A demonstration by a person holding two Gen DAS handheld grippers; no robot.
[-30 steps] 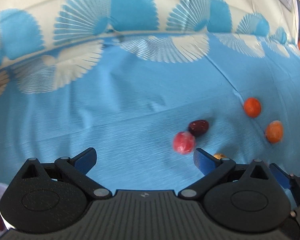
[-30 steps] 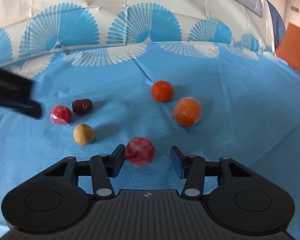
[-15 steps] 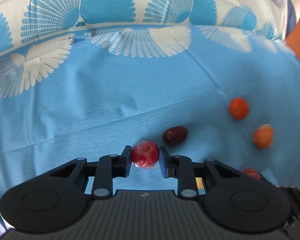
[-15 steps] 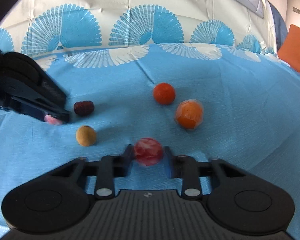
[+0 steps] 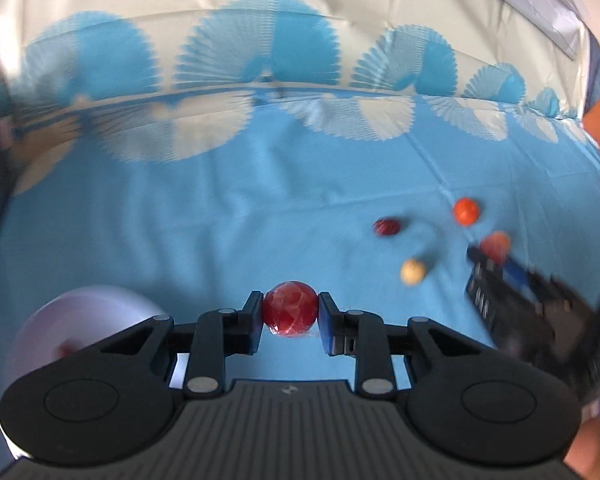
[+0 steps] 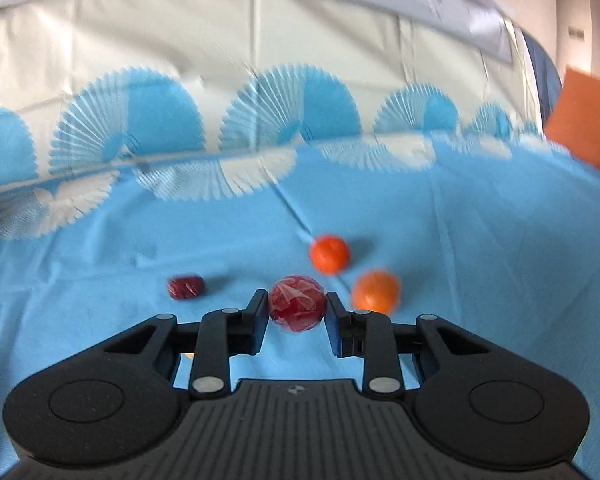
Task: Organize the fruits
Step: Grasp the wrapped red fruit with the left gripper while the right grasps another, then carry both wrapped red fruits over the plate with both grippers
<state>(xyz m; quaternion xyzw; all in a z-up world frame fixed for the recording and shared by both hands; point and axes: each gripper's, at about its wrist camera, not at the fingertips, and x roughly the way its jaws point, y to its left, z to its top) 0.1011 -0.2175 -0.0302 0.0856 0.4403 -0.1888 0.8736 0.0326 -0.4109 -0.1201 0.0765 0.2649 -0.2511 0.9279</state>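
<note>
Two handheld grippers each grasp a wrapped red fruit above a table draped in a blue cloth [image 5: 228, 208] printed with white and blue fans. In the left wrist view, the left gripper [image 5: 290, 316] is clenched on a red fruit [image 5: 290, 314] at lower centre of the frame, its blue-padded fingers pressing both sides. A pale plate [image 5: 80, 312], blurred, sits at lower left, partly behind the gripper body, with a small reddish item on it that cannot be made out. At right of that frame lie a dark red fruit [image 5: 387, 227], a tan round fruit [image 5: 413, 271] and an orange fruit [image 5: 466, 211]; the right gripper's black body enters from the lower right edge, a reddish ball at its tip.

In the right wrist view, the right gripper [image 6: 297, 306] is clamped on a second red fruit [image 6: 297, 303] in clear wrap at centre frame. The dark red fruit [image 6: 186, 287] rests on the cloth to its left, the orange fruit [image 6: 329, 253] just above right, and a lighter orange fruit [image 6: 376, 291] at right, close beside the gripper's right finger. An orange panel [image 6: 588, 120] shows at the upper right edge.
</note>
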